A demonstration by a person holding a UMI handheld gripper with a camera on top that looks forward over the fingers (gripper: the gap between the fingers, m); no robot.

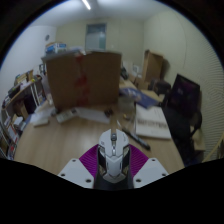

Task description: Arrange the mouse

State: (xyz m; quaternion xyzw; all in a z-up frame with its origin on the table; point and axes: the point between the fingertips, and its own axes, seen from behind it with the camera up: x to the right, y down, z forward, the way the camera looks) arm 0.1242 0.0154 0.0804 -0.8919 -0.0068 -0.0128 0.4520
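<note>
While the gripper [113,170] appears clamped on the white mouse [113,153] between its fingers above the wooden table [50,140], carrying seems underway; next comes setting it down squarely.

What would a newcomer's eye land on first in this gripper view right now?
First the white mouse, sitting between the gripper fingers with their purple pads at its sides. Beyond it, a big open cardboard box stands on the wooden table, with a dark chair to the right and papers between.
</note>
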